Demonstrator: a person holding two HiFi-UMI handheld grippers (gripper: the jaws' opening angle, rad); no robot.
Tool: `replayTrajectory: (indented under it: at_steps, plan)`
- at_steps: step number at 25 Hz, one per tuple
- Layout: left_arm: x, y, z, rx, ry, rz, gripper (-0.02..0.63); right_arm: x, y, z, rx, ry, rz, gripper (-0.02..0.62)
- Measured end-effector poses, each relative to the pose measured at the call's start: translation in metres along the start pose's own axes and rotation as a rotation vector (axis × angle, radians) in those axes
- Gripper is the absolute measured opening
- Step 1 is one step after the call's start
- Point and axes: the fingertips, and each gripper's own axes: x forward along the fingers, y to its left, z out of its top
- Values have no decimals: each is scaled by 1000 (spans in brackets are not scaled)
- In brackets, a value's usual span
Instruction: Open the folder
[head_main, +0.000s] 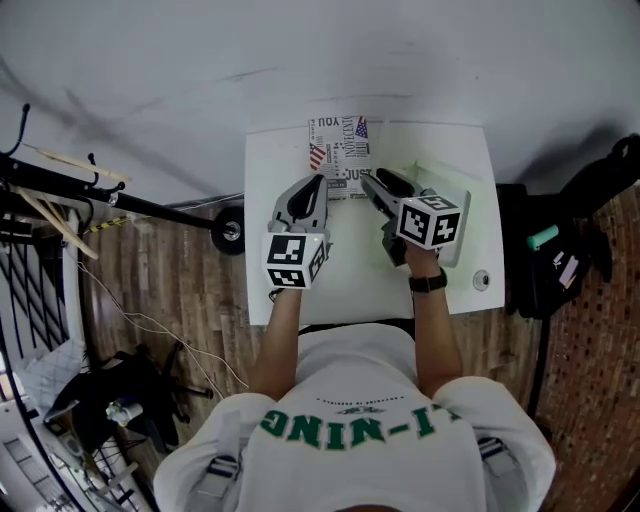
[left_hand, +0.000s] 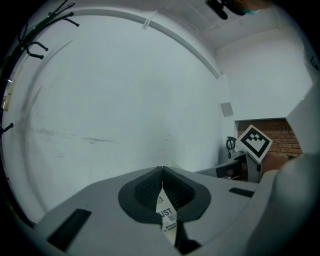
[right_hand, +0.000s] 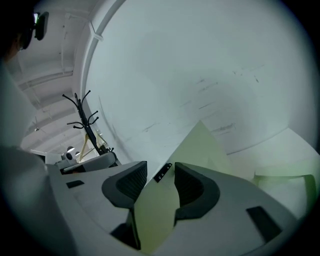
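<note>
The folder lies at the far edge of the white table (head_main: 290, 160); its printed cover (head_main: 340, 155) carries words and small flags. My left gripper (head_main: 318, 180) is shut on that cover, and in the left gripper view its pads meet at the tip (left_hand: 161, 171) with the printed sheet (left_hand: 166, 215) pinched between them. A pale green flap (head_main: 442, 186) of the folder lies to the right. My right gripper (head_main: 372, 180) stands open. The pale green sheet (right_hand: 200, 150) passes up between its spread jaws (right_hand: 160, 172), and neither pad presses on it.
A small round fitting (head_main: 482, 280) sits near the table's right front corner. A black bag (head_main: 560, 260) with a teal item stands on the floor to the right. At left are a dark rod with a wheel (head_main: 230, 232), cables and clutter. A white wall lies beyond the table.
</note>
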Motion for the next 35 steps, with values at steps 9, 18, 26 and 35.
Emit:
replayTrajectory:
  at_steps: [9,18,26,35]
  plan:
    - [-12,47,-23,-39,36,92,15,64,16,-19,-23,92,77,207]
    - [-13,85,-49,-91,69,160,15,126,13,-54,-79,208,86,168]
    - [-13,105,-76,-127,110,200,15,169,5,-93,-157,328,70,158]
    - [-15,116,-95,-140,137,223,15,200,-13,-127,-228,428,23,137]
